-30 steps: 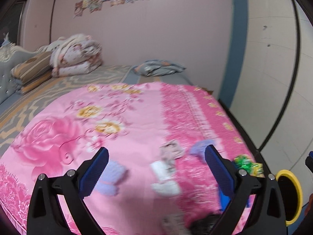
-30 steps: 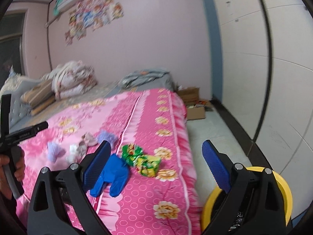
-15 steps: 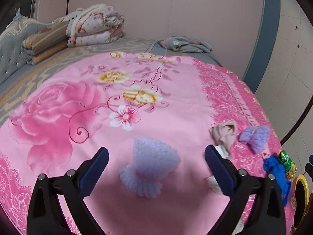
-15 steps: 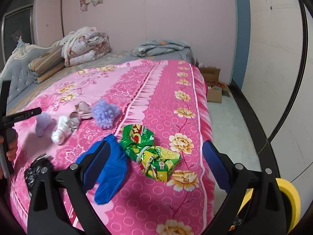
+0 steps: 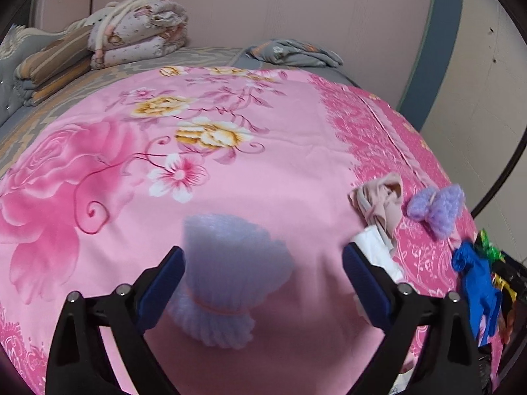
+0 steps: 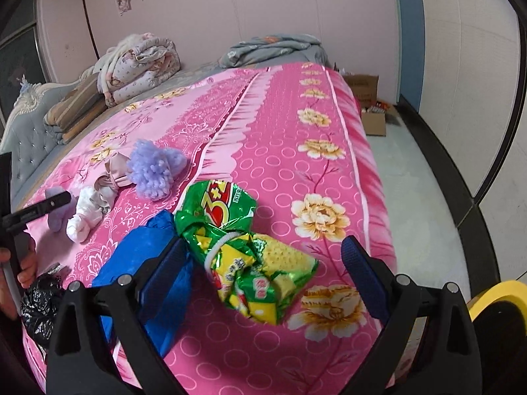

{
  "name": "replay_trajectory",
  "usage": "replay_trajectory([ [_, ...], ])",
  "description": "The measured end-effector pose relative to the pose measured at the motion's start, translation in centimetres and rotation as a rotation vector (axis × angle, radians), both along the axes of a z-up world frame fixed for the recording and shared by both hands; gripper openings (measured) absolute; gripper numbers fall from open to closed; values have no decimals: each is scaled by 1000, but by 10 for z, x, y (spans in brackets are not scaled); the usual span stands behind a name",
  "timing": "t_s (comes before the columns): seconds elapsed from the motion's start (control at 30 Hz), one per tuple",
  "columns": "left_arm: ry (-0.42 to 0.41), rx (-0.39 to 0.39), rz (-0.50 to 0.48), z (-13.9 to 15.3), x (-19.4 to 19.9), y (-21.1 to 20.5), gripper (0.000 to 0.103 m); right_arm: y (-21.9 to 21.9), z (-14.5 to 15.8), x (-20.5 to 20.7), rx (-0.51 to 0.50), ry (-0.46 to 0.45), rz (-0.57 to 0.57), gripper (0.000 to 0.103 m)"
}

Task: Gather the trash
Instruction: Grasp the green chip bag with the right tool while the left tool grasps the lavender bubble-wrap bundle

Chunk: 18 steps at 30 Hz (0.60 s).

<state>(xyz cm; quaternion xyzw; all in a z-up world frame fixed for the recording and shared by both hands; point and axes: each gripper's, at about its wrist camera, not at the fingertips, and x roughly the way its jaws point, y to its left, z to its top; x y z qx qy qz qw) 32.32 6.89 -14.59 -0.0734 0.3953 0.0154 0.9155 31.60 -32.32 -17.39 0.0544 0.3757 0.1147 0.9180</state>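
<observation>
Left wrist view: left gripper (image 5: 263,265) low over the pink floral bedspread (image 5: 230,171), jaws spread wide, straddling a pale lilac foam bundle (image 5: 227,273) tied at its waist with a thin band. Bundle between the blue pads, nothing touching it so far as can be told. To the right, a beige cloth wad (image 5: 382,199) lying against a white wad (image 5: 375,247); just beyond, a purple yarn pompom (image 5: 438,209); further right, near the bed edge, a blue crumpled bag (image 5: 477,283) with a green wrapper partly hidden behind it. Far left, folded quilts (image 5: 138,33) stacked against the wall.

Right wrist view: right gripper (image 6: 263,265) held level over the near right part of the bed, jaws wide apart, holding nothing. Between them, a green and yellow snack wrapper bundle (image 6: 243,250) bound with a white band. Left pad overlapping the blue crumpled bag (image 6: 138,260), which touches the wrappers. Further off to the left, the purple yarn pompom (image 6: 154,171), beige cloth wad (image 6: 112,177) and white wad (image 6: 84,217) in a loose row. At the left edge, the person's left hand (image 6: 19,263) gripping the other tool's handle, its black finger stretched over the lilac bundle (image 6: 56,210). Black crumpled plastic (image 6: 41,306) at near left. Yellow-rimmed bin (image 6: 494,312) on the floor at near right, beside the bed. Cardboard boxes (image 6: 365,95) on the far floor.
</observation>
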Motion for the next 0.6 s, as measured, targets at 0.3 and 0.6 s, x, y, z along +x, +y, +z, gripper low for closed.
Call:
replay_trajectory([
  [0.3, -8, -13, -35, -5, -1, -4, 50, 6, -6, 8, 20, 36, 23, 42],
  [0.6, -40, -33, -42, 2, -4, -2, 38, 3, -3, 2, 47, 34, -1, 38],
])
